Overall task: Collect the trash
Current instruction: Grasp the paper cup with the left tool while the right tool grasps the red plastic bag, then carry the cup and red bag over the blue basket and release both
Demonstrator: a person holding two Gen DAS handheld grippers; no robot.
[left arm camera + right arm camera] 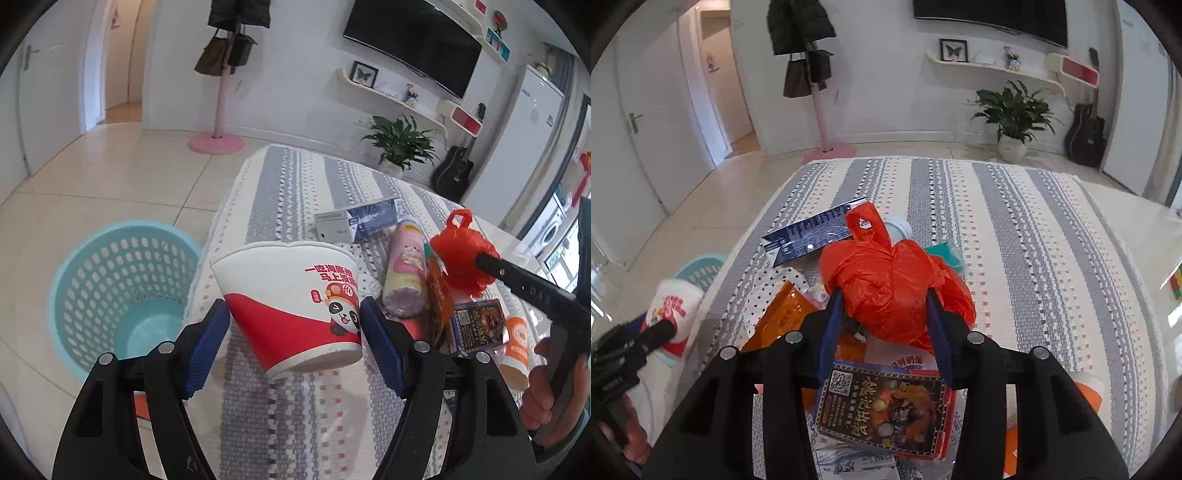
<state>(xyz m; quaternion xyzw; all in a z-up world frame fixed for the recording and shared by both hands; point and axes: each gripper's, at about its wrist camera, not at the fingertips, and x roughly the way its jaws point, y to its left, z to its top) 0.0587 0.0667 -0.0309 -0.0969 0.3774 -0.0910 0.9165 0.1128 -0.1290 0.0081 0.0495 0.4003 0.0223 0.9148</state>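
Observation:
My left gripper (295,325) is shut on a red-and-white paper noodle cup (295,295) with a panda print, held tilted above the table's left edge; the cup also shows in the right wrist view (674,306). My right gripper (884,314) is shut on a crumpled red plastic bag (894,284), lifted over the trash pile; the bag shows in the left wrist view (461,254). A light blue perforated wastebasket (122,291) stands on the floor left of the table, and its rim peeks out in the right wrist view (700,269).
On the striped tablecloth (1015,240) lie a dark blue box (373,218), a pink tube can (404,269), an orange wrapper (783,314), a dark snack packet (882,406) and an orange-white cup (515,343). A pink coat stand (218,140) and a potted plant (399,144) stand beyond.

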